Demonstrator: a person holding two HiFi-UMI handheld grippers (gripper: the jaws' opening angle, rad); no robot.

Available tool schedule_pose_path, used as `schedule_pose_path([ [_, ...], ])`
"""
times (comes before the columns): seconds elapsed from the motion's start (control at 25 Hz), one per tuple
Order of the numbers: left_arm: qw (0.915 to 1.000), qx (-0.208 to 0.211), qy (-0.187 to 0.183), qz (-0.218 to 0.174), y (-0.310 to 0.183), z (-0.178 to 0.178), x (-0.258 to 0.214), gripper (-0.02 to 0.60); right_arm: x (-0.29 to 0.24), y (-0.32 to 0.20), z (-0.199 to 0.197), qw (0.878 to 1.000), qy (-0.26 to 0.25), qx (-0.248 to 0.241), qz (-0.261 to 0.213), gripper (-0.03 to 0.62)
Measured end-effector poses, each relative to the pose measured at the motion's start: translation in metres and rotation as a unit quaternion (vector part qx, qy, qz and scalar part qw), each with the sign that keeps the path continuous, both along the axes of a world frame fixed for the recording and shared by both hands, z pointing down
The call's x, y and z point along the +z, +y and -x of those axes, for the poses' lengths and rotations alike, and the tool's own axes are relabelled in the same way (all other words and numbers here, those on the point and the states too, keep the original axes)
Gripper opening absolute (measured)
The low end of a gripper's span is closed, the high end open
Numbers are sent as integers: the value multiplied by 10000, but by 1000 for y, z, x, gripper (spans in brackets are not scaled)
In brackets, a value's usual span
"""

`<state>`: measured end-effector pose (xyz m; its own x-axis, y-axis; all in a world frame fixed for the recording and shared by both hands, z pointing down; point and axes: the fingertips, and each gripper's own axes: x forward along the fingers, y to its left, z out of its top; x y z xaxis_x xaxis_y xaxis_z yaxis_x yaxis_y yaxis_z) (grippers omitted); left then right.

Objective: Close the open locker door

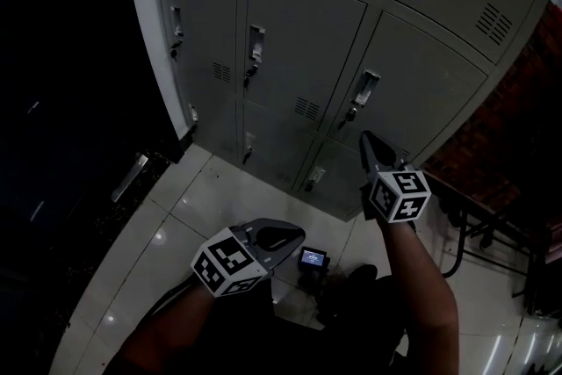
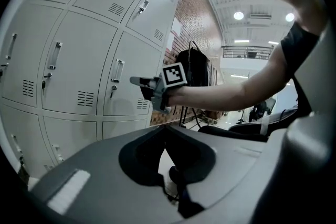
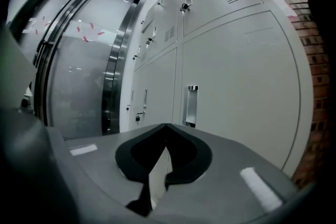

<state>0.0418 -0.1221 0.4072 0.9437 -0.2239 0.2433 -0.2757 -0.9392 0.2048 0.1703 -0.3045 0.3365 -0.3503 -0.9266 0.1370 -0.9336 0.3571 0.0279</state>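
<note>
With my right hand-held gripper (image 3: 166, 125) clenched on nothing and its tip close to the locker door (image 3: 236, 86), which looks nearly flush, I'd press squarely beside the recessed handle (image 3: 191, 105) until it latches, leaving my left hand-held gripper (image 1: 294, 234) clenched empty and clear.

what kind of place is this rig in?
Probably a locker area in a workplace or lab building: a bank of grey metal lockers with vents and handles, a glossy tiled floor, and a brick wall beside them.

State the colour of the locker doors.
The locker doors are plain light grey, which shows clearest in the left gripper view.
</note>
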Motion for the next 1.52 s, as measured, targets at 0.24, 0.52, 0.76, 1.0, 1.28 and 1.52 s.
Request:
schedule_pose_path([
  [0.24,10000,27,-24,-16,1,-2,1,12,-5,75,-12,9995,-195,-266,-8,2],
  [0.52,10000,80,13,-32,3,-4,-1,12,10,163,-23,9976,-509,-420,231,2],
  [0.76,9999,97,-88,-79,4,-6,1,12,41,213,-29,9945,-687,-559,561,2],
  [1.0,9997,107,-176,-108,6,-8,3,12,58,233,-20,9913,-716,-925,604,2],
  [1.28,9996,107,-249,-113,6,-8,4,12,62,239,-12,9893,-485,-1253,566,2],
  [1.52,9994,87,-308,-107,5,-7,6,12,65,237,-12,9871,-625,-1292,710,2],
])
